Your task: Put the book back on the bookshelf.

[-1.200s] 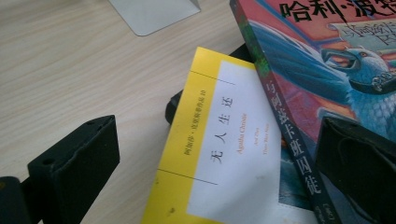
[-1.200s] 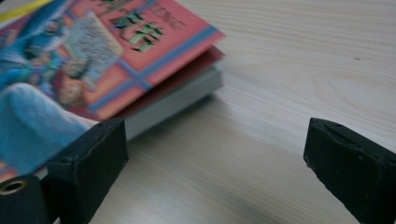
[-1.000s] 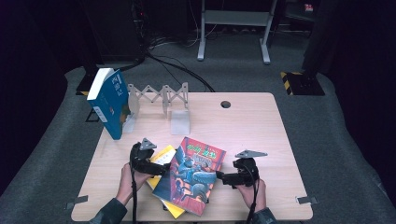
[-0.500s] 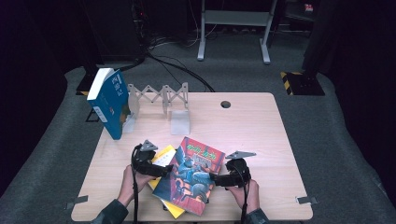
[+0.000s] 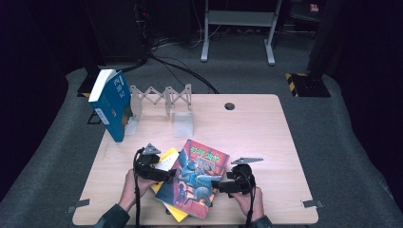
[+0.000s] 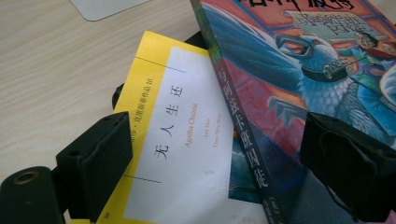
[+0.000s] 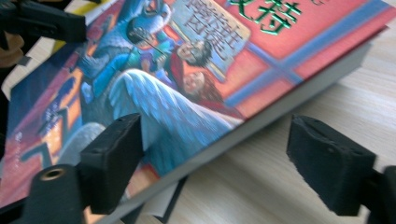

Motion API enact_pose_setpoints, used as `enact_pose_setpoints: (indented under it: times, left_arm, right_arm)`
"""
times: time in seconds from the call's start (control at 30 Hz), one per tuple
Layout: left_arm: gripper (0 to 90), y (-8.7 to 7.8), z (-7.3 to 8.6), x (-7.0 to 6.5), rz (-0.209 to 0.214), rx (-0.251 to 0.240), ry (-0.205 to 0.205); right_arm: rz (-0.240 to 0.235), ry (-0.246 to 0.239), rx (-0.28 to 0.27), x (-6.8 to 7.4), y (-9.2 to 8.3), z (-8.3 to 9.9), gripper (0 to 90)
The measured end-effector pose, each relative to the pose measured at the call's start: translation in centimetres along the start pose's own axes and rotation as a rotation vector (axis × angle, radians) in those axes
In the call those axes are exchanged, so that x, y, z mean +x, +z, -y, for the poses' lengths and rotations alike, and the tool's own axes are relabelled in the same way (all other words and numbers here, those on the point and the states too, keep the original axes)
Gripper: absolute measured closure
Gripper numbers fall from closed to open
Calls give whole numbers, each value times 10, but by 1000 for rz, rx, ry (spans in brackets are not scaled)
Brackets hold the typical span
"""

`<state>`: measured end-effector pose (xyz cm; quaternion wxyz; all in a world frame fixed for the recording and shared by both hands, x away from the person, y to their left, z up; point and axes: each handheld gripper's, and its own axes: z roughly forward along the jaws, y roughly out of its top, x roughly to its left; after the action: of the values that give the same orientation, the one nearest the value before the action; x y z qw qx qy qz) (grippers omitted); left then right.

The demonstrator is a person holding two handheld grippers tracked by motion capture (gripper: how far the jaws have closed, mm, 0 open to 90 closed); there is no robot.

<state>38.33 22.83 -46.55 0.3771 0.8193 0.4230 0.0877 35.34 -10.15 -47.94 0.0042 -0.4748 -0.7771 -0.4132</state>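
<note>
A thick book with a red and blue picture cover [image 5: 195,178] lies askew on a thinner yellow and white book [image 5: 167,159] near the table's front edge. My left gripper [image 5: 167,175] is at its spine. In the left gripper view the jaws [image 6: 219,128] stand apart over the spine [image 6: 240,135], one over the yellow book [image 6: 187,140], one over the cover [image 6: 289,70]. My right gripper [image 5: 217,186] meets the opposite page edge. Its jaws [image 7: 217,128] straddle that edge, one over the cover [image 7: 187,70], one over bare wood. Both pairs have just been closing without pressing.
A blue book [image 5: 111,104] stands upright at the back left, leaning by a white folding rack [image 5: 161,97]. A clear block [image 5: 183,124] sits in front of the rack. The wooden table [image 5: 266,142] has a round hole [image 5: 230,106] near its far edge.
My right gripper has slid left up to the picture book's page edge. The left gripper has stayed at the spine. The books have barely shifted.
</note>
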Motion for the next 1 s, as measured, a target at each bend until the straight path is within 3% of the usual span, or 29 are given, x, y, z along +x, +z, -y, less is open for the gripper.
enact_pose_setpoints:
  times: [0.1,0.23,0.53,0.6,0.77,0.83,0.87,1.0]
  left_arm:
    - [156,-1,0,-2,12,-1,8]
    - [185,-1,0,-1,25,1,9]
    - [183,2,-2,-5,20,-7,-6]
    - [179,2,-4,-4,29,13,-3]
    - [108,8,-11,-1,-3,32,14]
    - [83,11,-16,1,-12,35,10]
    - [77,13,-19,2,-12,40,15]
    - [53,21,-32,6,19,57,21]
  right_arm:
    - [-17,4,-9,1,4,-3,239]
    - [-6,15,-13,3,7,-6,241]
    - [3,-6,-2,2,10,-13,274]
    - [12,-21,-1,3,10,-15,284]
    - [24,-41,-14,4,11,-18,317]
    - [37,-55,-19,5,11,-17,286]
    - [58,-46,-11,6,10,-17,219]
    - [103,-38,-1,3,6,-13,136]
